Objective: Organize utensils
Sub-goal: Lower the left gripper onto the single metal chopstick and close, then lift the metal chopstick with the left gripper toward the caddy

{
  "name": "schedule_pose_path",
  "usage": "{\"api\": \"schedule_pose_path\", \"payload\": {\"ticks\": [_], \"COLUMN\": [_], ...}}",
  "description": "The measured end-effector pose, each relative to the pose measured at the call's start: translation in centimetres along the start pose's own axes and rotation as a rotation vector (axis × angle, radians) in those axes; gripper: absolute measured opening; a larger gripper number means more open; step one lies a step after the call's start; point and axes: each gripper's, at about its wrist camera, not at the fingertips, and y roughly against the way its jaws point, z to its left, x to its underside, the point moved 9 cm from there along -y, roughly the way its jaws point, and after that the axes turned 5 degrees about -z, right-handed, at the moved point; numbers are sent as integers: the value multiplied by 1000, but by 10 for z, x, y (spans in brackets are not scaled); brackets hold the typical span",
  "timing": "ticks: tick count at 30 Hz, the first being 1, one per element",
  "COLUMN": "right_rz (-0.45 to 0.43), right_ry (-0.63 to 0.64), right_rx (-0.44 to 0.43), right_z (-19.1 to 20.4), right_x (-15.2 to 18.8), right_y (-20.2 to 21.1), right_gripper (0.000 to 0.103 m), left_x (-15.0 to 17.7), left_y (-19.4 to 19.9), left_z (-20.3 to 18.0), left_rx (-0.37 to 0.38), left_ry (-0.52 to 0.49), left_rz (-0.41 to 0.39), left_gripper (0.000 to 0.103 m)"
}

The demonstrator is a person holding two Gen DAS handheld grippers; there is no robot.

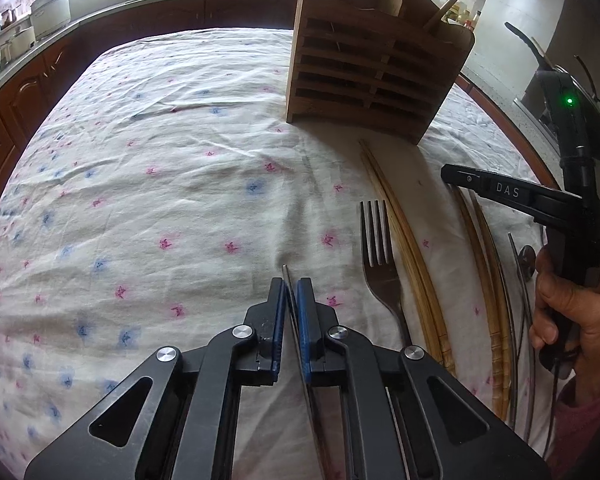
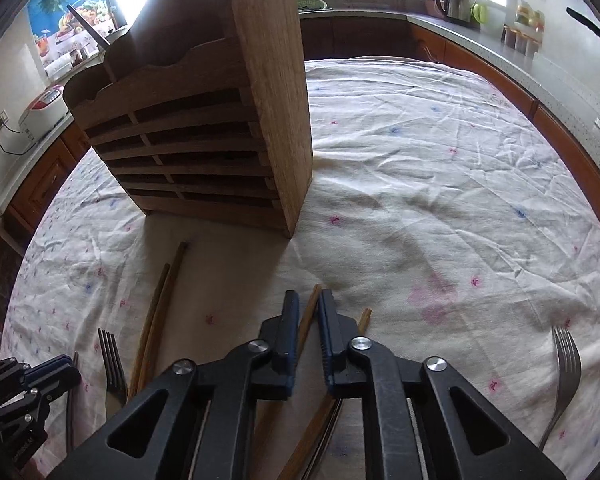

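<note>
Left wrist view, item 1: my left gripper (image 1: 291, 280), blue-padded fingers (image 1: 305, 320) clamped on a thin grey metal utensil handle (image 1: 286, 276) whose tip pokes out just past them. Its long axis runs straight along the fingers, pointing up the table toward the slatted wooden utensil holder (image 1: 364, 76). What kind of utensil it is I cannot tell; the rest is hidden under the gripper.

Right wrist view, item 2: my right gripper (image 2: 309, 304), fingers (image 2: 327, 332) closed onto 1 brown wooden chopstick (image 2: 309, 312), which likewise lies along the fingers and aims at the holder's near corner (image 2: 292, 236).

Item 3, loose stock on the white floral tablecloth (image 1: 160, 180): 1 dark metal fork (image 1: 376, 240), tines toward the holder; 2 wooden chopsticks (image 1: 388, 208) beside it; 1 silver fork (image 2: 566, 364) well apart to the right.

Item 4, the holder: upright, beyond both grippers, a few sticks already standing in its top pockets.

Judgement: both pieces lie flat and lengthwise to the fingers, so each must be lifted and tipped upright before dropping in. The right gripper looks nearer the holder.
</note>
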Motion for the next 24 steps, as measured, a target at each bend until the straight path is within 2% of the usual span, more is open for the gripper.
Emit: {"api": "schedule_pose_path", "payload": {"ticks": [4, 11, 24], "right_rz": [-15, -105, -263], "right_ry": [-71, -139, -107], "right_rx": [-80, -199, -274], "right_z": [3, 14, 38], "right_x": [1, -3, -28], "right_y": [8, 59, 152], "right_gripper": [7, 5, 5], "left_x": [0, -12, -41], "left_y": [3, 39, 131], "left_z": [0, 0, 0], "left_rx": [53, 85, 135], "left_ry": [35, 64, 95], "left_rz": [2, -70, -255], "left_gripper": [4, 4, 4]}}
